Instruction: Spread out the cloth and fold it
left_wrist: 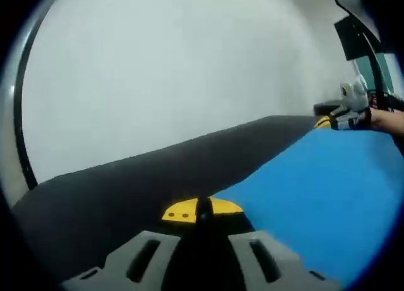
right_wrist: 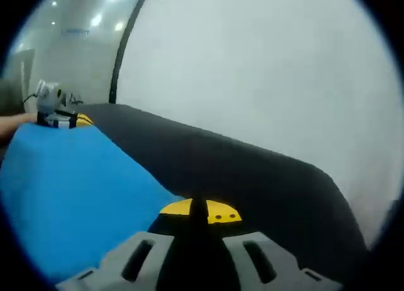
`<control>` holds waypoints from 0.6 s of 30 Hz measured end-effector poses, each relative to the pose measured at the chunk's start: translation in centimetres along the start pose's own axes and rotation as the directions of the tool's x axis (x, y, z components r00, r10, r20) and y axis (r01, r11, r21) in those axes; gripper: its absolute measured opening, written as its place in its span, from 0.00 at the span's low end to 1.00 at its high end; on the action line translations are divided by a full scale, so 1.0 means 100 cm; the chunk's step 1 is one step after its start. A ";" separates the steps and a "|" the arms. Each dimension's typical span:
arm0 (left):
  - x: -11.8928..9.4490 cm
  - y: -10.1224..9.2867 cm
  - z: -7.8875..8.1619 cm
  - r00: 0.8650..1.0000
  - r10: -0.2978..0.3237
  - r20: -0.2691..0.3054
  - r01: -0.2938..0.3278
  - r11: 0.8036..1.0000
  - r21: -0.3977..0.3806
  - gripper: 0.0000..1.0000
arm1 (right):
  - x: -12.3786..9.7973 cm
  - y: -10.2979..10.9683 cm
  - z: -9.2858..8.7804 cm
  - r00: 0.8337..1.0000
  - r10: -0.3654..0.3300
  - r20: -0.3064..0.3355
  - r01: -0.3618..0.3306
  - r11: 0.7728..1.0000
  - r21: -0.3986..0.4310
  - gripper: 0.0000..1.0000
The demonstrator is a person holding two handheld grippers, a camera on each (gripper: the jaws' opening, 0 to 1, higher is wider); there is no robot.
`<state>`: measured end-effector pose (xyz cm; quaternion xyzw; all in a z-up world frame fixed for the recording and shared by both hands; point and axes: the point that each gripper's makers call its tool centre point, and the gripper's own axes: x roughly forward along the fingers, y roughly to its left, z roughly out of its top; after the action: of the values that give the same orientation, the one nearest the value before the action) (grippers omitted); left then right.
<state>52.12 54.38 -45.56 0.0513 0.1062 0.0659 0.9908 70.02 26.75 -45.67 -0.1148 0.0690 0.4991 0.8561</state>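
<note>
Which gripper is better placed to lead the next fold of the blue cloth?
Neither clearly. The left gripper and right gripper each look shut on a corner of the blue cloth, stretched between them over the dark surface; likely they move together.

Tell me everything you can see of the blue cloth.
The blue cloth is plain, bright blue, smooth and matte, with no pattern or visible wrinkles. It lies spread flat on a black surface, one straight edge running between the two tongs. The left tongs sit at one corner with yellow tips together, apparently pinching the edge; the right tongs do likewise at the other. Its far side is cut off by both views.
</note>
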 end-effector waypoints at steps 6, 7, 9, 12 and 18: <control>-0.031 0.036 0.043 0.971 0.062 0.229 0.018 0.943 -0.331 0.15 | -0.036 -0.042 0.044 0.968 -0.107 0.227 0.033 0.951 0.307 0.14; -0.041 0.042 0.053 0.949 0.081 0.305 0.041 0.926 -0.374 0.15 | -0.045 -0.038 0.058 0.957 -0.085 0.279 -0.013 0.943 0.332 0.14; -0.062 0.050 0.071 0.898 0.087 0.432 0.111 0.904 -0.413 0.15 | -0.064 -0.021 0.088 0.931 -0.042 0.362 -0.084 0.941 0.327 0.14; -0.093 0.062 0.078 0.866 0.150 0.477 0.151 0.831 -0.535 0.16 | -0.084 0.068 0.132 0.894 0.193 0.404 -0.233 0.971 0.053 0.17; -0.157 0.039 0.087 0.879 -0.041 0.475 0.224 0.915 -0.335 0.19 | -0.100 0.233 0.130 0.829 0.501 0.249 -0.448 0.861 -0.239 0.27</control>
<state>38.34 55.21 -33.41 -0.1351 -0.1421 0.0020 0.9806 44.93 32.91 -33.76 -0.0891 -0.0794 0.7121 0.6918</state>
